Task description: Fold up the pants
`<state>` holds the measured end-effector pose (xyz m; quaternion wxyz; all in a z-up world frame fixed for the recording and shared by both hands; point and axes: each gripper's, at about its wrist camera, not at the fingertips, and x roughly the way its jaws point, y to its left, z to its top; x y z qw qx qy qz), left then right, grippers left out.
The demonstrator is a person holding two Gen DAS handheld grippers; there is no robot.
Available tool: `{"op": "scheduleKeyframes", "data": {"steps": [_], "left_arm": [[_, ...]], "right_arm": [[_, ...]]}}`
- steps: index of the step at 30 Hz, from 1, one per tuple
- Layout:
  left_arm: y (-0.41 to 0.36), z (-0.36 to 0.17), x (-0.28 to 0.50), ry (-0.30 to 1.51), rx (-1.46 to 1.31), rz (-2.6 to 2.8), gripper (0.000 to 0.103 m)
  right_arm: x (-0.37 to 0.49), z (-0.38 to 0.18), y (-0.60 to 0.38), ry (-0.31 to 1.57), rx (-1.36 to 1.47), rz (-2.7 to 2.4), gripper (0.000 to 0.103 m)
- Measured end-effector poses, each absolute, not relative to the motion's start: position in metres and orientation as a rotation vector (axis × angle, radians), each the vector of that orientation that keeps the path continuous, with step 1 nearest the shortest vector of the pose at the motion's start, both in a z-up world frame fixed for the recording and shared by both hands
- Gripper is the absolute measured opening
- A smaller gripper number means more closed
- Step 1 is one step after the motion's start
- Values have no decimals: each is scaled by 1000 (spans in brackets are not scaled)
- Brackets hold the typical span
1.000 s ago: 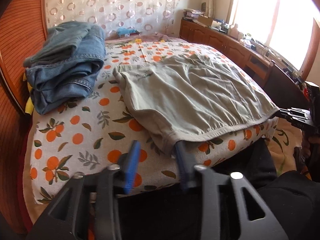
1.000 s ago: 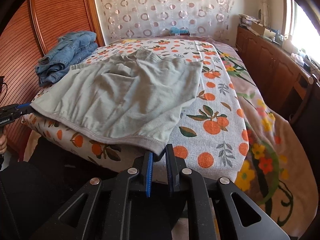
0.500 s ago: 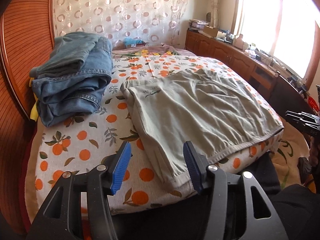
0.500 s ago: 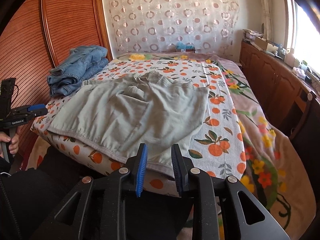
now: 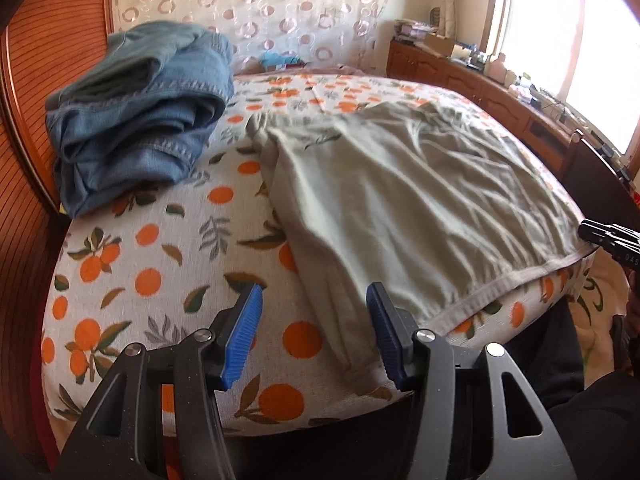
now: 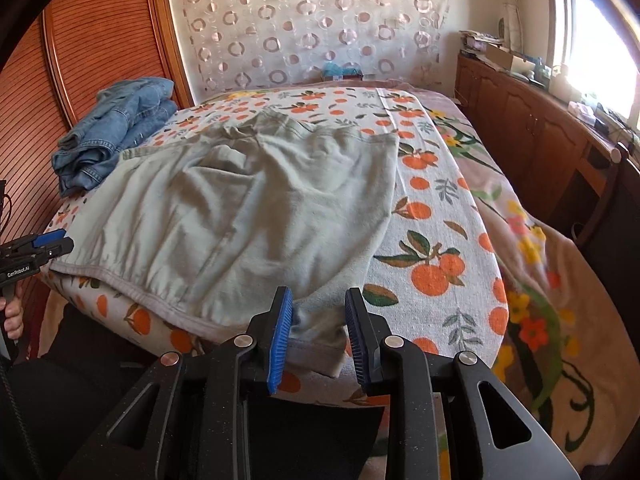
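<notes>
Pale grey-green pants (image 5: 400, 208) lie spread flat on the bed, their hemmed edge along the near side. My left gripper (image 5: 314, 320) is open, and the pants' near left corner lies loose between its blue pads, close to the right one. My right gripper (image 6: 316, 316) is open more narrowly. The other corner of the pants (image 6: 248, 220) rests between its pads, which do not press on it. Each gripper also shows at the edge of the other view: the right gripper (image 5: 608, 240) and the left gripper (image 6: 36, 248).
Folded blue jeans (image 5: 140, 120) are piled at the bed's far left, against a wooden wardrobe (image 6: 100, 40). The orange-print bedspread (image 5: 152, 280) covers the mattress, with a floral blanket (image 6: 540, 280) on its right side. A low wooden cabinet (image 6: 540, 132) runs under the window.
Both grippers' jaws have spread apart, the right one from nearly shut at the hem. The pants' near corners now lie loose on the bed edge.
</notes>
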<state>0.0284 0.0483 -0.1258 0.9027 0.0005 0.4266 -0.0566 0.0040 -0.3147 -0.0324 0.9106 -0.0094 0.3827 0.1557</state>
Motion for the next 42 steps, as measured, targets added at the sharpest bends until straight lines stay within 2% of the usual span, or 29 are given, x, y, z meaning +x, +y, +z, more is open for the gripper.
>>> {"op": "scheduleKeyframes", "data": {"steps": [16,17,19,21,26,33,42], "left_arm": [[49,-132,24,862,18,-102,56],[49,-133,24,859,17,-103,56],[49,-133,23,855,18,-104,56],[49,-133,23,853,17,-105,56],[52,-132,23,855,-4,-110,56],[67,-119,18,842,-47,-98,56],[94,-98,3,788,-74,-44,56]], "right_arm": [[7,-37,-317,832,-11,350,29],[7,-36,-318,830,-8,355,26],[10,-36,-319,834,4,380,14],[11,-34,-319,832,8,395,8],[18,-16,-309,788,23,439,5],[35,19,-256,687,12,576,5],[42,26,-148,671,-41,846,5]]}}
